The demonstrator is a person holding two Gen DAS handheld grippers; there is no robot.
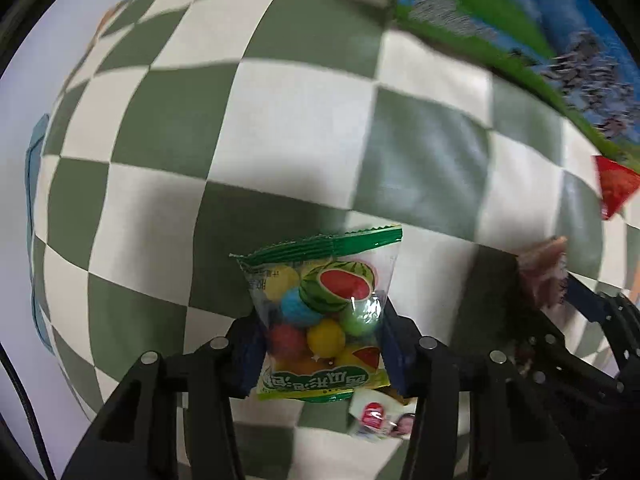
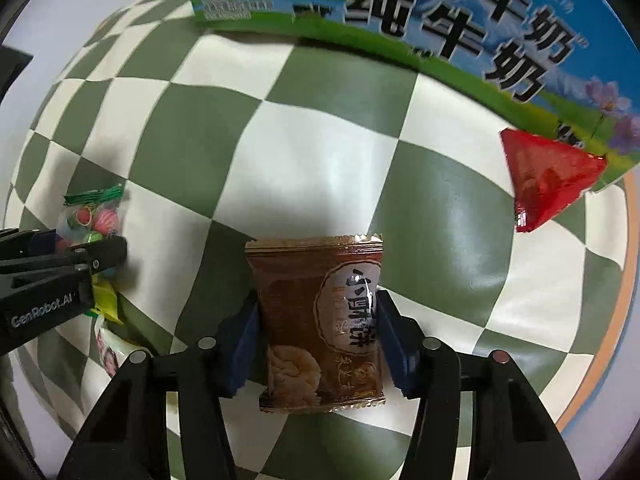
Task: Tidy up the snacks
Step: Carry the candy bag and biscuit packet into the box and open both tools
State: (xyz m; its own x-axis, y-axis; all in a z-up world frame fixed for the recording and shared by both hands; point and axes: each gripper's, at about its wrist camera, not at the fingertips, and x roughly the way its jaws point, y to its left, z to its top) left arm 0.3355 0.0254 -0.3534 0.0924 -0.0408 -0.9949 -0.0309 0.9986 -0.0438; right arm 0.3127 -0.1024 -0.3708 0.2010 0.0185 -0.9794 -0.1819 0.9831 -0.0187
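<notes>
Left hand-held gripper point(image 1: 322, 344): I pinch the gum bag point(image 1: 320, 316) above the checkered cloth point(image 1: 168, 128).
Right hand-held gripper point(image 2: 318, 334): I clamp the brown packet point(image 2: 316, 320).
Edges: milk box point(image 2: 460, 28) ahead; red packet point(image 2: 548, 176) at its edge.
Room: bare cloth between.

A green-and-white checkered cloth point(image 2: 320, 128) covers the tabletop point(image 1: 16, 120), whose bare white surface shows at the left edge of the frame. A blue-and-green milk carton point(image 2: 460, 20) rests on it along the top right, with a red triangular packet point(image 2: 548, 176) touching its lower edge at right.
</notes>
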